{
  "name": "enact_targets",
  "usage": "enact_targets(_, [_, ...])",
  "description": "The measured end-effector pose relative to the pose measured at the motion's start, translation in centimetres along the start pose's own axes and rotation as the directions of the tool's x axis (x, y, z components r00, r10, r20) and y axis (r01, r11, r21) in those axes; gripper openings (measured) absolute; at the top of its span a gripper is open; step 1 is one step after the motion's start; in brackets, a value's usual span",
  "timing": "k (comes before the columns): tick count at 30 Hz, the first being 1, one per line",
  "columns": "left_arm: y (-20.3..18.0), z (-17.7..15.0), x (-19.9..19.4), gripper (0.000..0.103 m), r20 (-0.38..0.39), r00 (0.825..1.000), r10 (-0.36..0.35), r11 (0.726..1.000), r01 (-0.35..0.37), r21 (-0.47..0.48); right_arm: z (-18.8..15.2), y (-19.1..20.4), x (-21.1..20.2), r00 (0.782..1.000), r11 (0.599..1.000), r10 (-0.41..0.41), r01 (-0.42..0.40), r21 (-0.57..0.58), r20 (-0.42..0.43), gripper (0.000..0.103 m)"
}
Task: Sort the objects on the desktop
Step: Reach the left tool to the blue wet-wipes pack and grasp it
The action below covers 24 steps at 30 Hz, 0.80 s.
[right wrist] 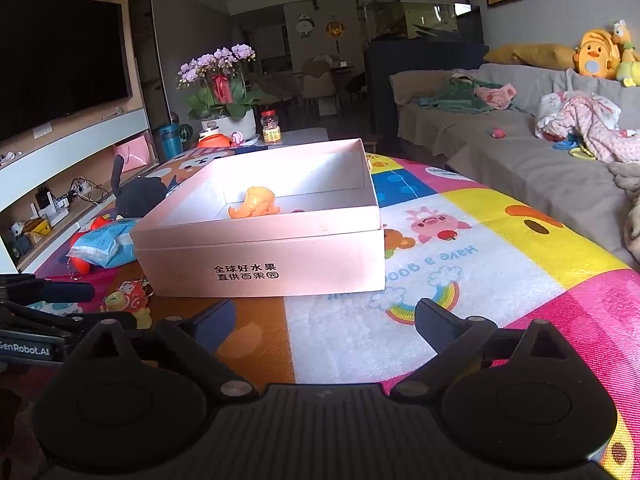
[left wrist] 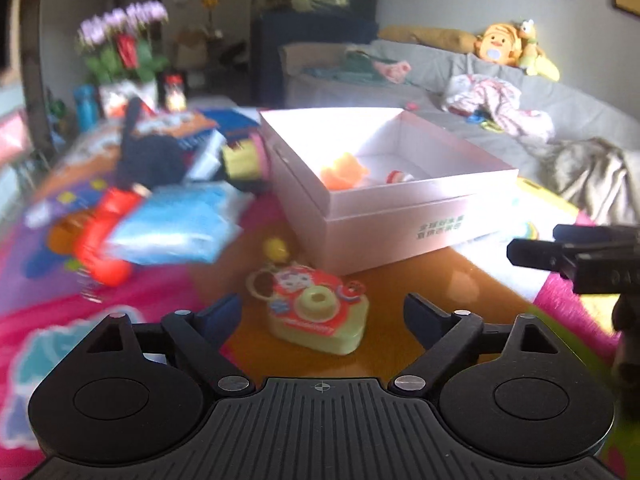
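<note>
Toy camera (left wrist: 318, 312), yellow-green with red front, sits on the mat (right wrist: 520, 248) just in front of the pink box (right wrist: 264, 256), between the spread fingers of the left gripper (left wrist: 322, 316), not touched. Orange toy (right wrist: 256, 204) lies inside the box. Right gripper (right wrist: 326, 320) also spread, holding nothing, over the mat near the box front. Blue packet (left wrist: 176, 220) and red toy (left wrist: 104, 236) left of the box, blurred.

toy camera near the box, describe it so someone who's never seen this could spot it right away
Find the big open pink box on the colourful play mat. On the orange patch just in front of the box's near corner lies the toy camera, between the fingers of the open left claw. Unlike the blurred pile to its left, it is yellow-green with a red cartoon face and a round lens.
</note>
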<state>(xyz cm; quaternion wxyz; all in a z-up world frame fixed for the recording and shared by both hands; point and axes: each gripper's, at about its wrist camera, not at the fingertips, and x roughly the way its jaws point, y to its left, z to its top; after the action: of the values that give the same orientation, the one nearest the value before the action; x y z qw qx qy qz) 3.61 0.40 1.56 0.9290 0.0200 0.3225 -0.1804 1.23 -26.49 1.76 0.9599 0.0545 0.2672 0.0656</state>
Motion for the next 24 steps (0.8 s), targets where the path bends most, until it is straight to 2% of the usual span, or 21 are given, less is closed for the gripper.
enact_targets(3, [-0.9, -0.4, 0.0, 0.093, -0.012, 0.997, -0.077, 0.997, 0.077, -0.016, 0.1, -0.1, -0.3, 1.0, 1.0, 0.0, 0.0, 0.004, 0.017, 0.097])
enact_targets(5, [-2.2, -1.0, -0.6, 0.094, -0.019, 0.984, -0.177, 0.984, 0.177, 0.02, 0.3, 0.1, -0.5, 1.0, 1.0, 0.012, -0.011, -0.012, 0.013, 0.097])
enact_targets(7, [-3.5, -1.8, -1.4, 0.096, -0.024, 0.976, -0.217, 0.974, 0.218, 0.063, 0.7, 0.8, -0.6, 0.999, 0.999, 0.036, -0.036, -0.04, 0.007, 0.097])
enact_targets(10, [-4.5, -3.3, -2.3, 0.097, -0.035, 0.985, -0.172, 0.978, 0.175, 0.112, 1.4, 2.3, -0.9, 0.994, 0.991, 0.105, -0.104, -0.08, 0.002, 0.099])
enact_targets(12, [-3.9, -3.8, -2.8, 0.097, -0.036, 0.993, -0.111, 0.988, 0.114, 0.103, 1.7, 3.7, -0.6, 0.987, 0.981, 0.159, -0.16, -0.108, -0.017, 0.099])
enact_targets(15, [-2.6, -4.2, -3.9, 0.1, -0.019, 1.0, -0.003, 0.994, 0.005, 0.108, 1.9, 6.5, 1.2, 0.972, 0.96, 0.214, -0.228, -0.164, -0.098, 0.098])
enact_targets(17, [-1.7, -4.6, -4.4, 0.1, -0.015, 0.998, 0.062, 0.992, -0.06, 0.112, 1.7, 8.3, 2.7, 0.96, 0.945, 0.231, -0.26, -0.199, -0.159, 0.091])
enact_targets(19, [-0.6, -4.8, -4.9, 0.1, -0.022, 0.996, 0.087, 0.993, -0.085, 0.083, 1.2, 9.7, 4.1, 0.957, 0.937, 0.211, -0.256, -0.239, -0.2, 0.086])
enact_targets(21, [0.2, -4.8, -5.3, 0.1, -0.025, 0.996, 0.086, 0.996, -0.085, 0.037, 0.8, 10.5, 5.2, 0.955, 0.933, 0.197, -0.253, -0.256, -0.224, 0.075])
enact_targets(22, [0.5, -4.8, -5.5, 0.1, -0.021, 0.996, 0.09, 0.996, -0.089, 0.026, 0.7, 10.6, 5.6, 0.951, 0.933, 0.198, -0.257, -0.251, -0.238, 0.062])
enact_targets(23, [0.8, -4.7, -5.6, 0.1, -0.018, 0.995, 0.095, 0.995, -0.095, 0.021, 0.6, 10.6, 5.7, 0.952, 0.935, 0.193, -0.252, -0.25, -0.237, 0.055])
enact_targets(24, [0.9, -4.6, -5.6, 0.1, -0.016, 0.995, 0.102, 0.995, -0.101, 0.017, 0.7, 10.5, 5.4, 0.955, 0.935, 0.191, -0.247, -0.255, -0.226, 0.055])
